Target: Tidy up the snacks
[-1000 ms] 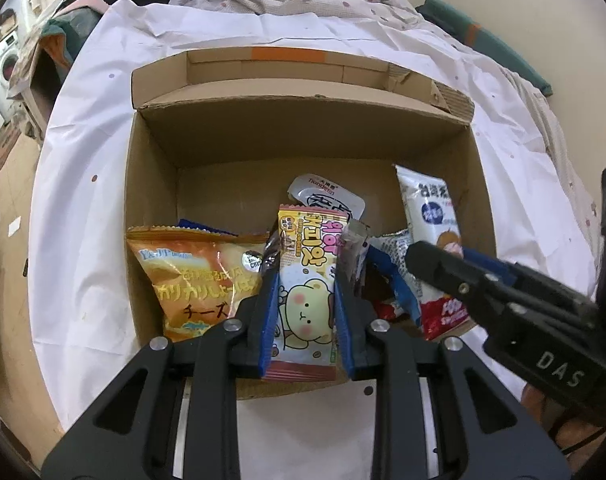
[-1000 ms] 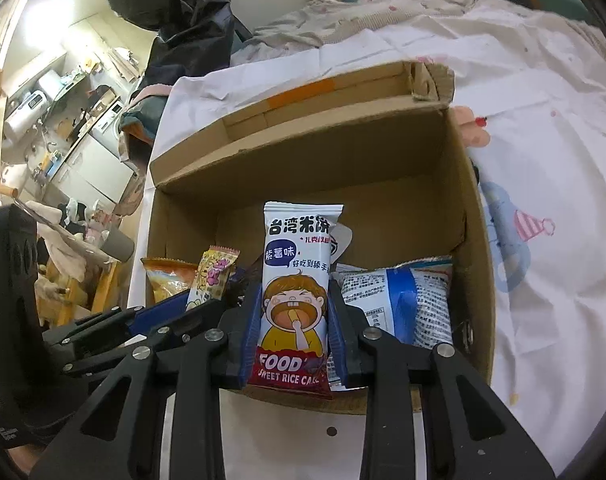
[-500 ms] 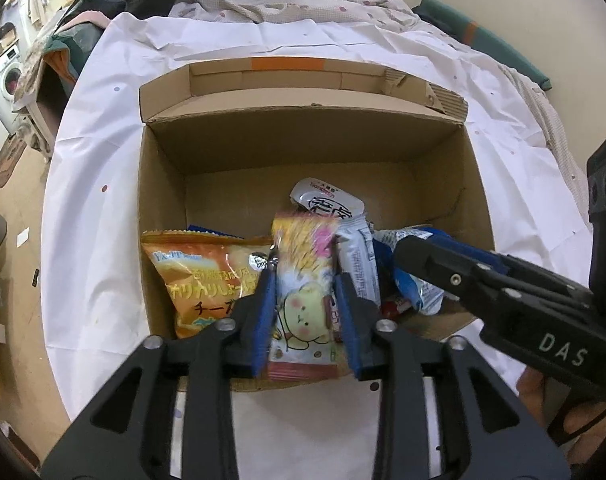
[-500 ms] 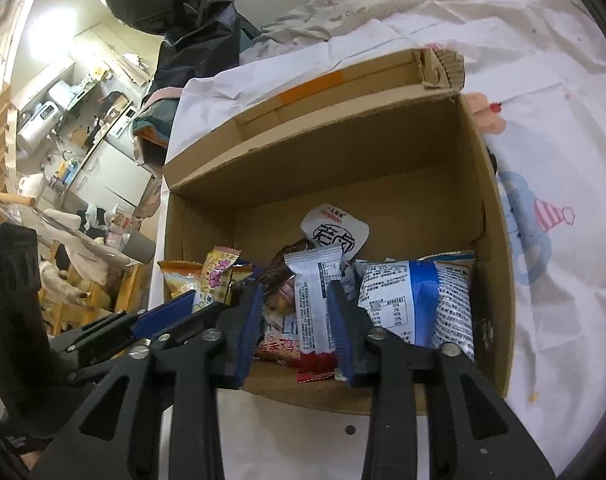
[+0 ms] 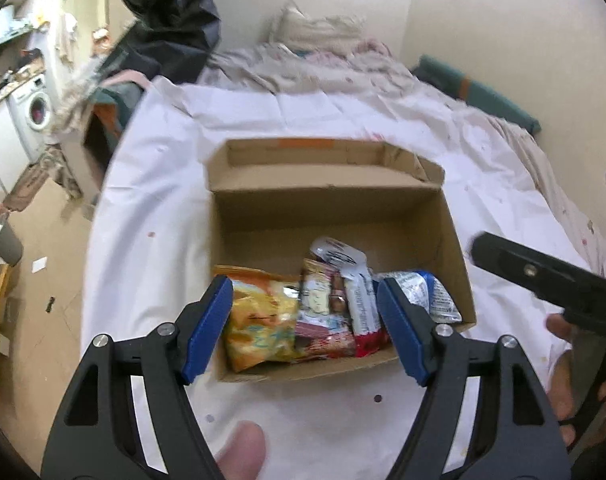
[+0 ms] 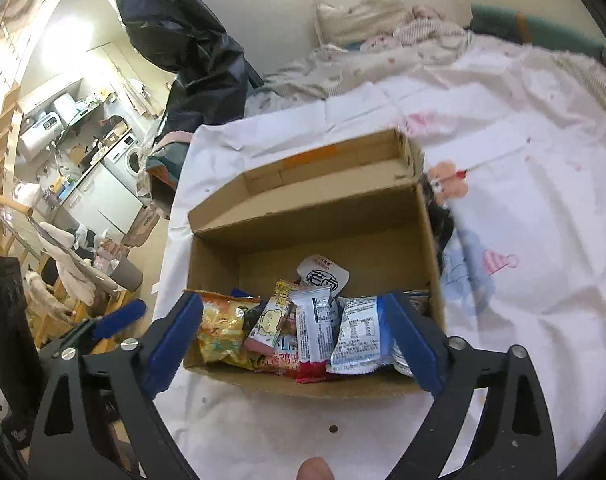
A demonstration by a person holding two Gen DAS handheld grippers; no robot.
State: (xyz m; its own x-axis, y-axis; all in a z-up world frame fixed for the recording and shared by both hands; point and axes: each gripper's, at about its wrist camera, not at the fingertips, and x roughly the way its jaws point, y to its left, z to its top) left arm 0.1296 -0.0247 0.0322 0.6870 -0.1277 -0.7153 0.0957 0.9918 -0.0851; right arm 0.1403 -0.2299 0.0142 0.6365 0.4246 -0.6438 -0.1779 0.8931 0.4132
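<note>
An open cardboard box (image 5: 455, 240) sits on a white sheet and holds several snacks along its near side. From left to right they are a yellow chip bag (image 5: 259, 320), a bear-print packet (image 5: 319, 304), a white-and-red rice cake packet (image 5: 363, 312) and a blue-and-white bag (image 5: 427, 296). A white packet (image 5: 337, 252) lies behind them. My left gripper (image 5: 304, 282) hovers above the box's near edge with its jaws opening and nothing in them. My right gripper (image 6: 293, 299) hovers likewise beside it, jaws opening and empty, over the same box (image 6: 383, 240) and rice cake packet (image 6: 317, 324).
The white sheet (image 5: 303, 112) covers a bed with rumpled bedding at the far end. A black bag (image 5: 171, 12) hangs at the back left. Bare floor and a washing machine (image 5: 35, 108) lie to the left. A thumb (image 5: 243, 452) shows at the lower edge.
Both grippers let go of their packets, opened wide and drew up and back from the box. The bear-print packet and the rice cake packet now lie inside it.
</note>
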